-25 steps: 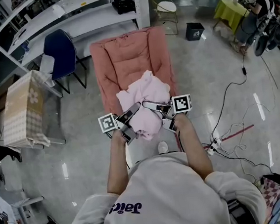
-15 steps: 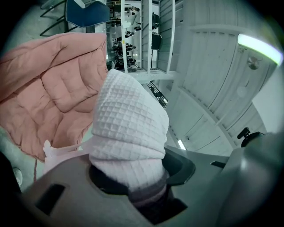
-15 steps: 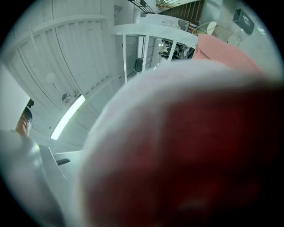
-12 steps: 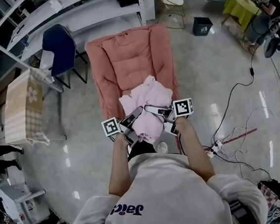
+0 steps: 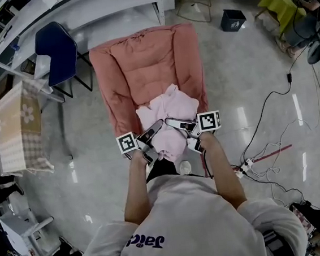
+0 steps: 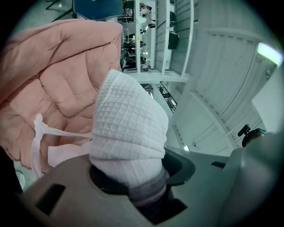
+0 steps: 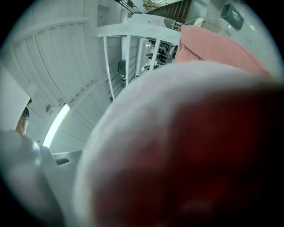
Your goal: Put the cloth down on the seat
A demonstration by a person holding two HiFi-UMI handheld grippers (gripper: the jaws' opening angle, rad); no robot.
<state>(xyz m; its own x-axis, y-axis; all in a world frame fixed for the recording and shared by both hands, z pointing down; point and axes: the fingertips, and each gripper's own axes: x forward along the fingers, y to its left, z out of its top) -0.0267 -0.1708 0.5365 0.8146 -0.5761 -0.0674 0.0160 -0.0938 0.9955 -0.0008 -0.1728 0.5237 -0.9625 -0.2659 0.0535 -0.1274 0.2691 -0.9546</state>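
- cloth [image 5: 169, 117]: a pale pink, waffle-textured bundle held at the front of the quilted pink seat [image 5: 145, 63]; its far part appears to rest on the cushion
- left gripper [image 5: 155, 127]: the jaws are closed on a bunched fold of the cloth, which is seen wedged between them in the left gripper view; a thin tie [image 6: 57, 131] trails from it toward the seat
- right gripper [image 5: 175, 123]: it is pressed into the bundle from the other side; its own view is filled by blurred cloth, so the jaws are covered and their closure cannot be told
- handling: the cloth is judged light, soft and limp, neither slippery nor fragile; it is expected to sag and spread when released; hold is best taken on thick folds, not on the tie
- hidden: the front edge of the seat and the underside of the bundle are covered by cloth and grippers
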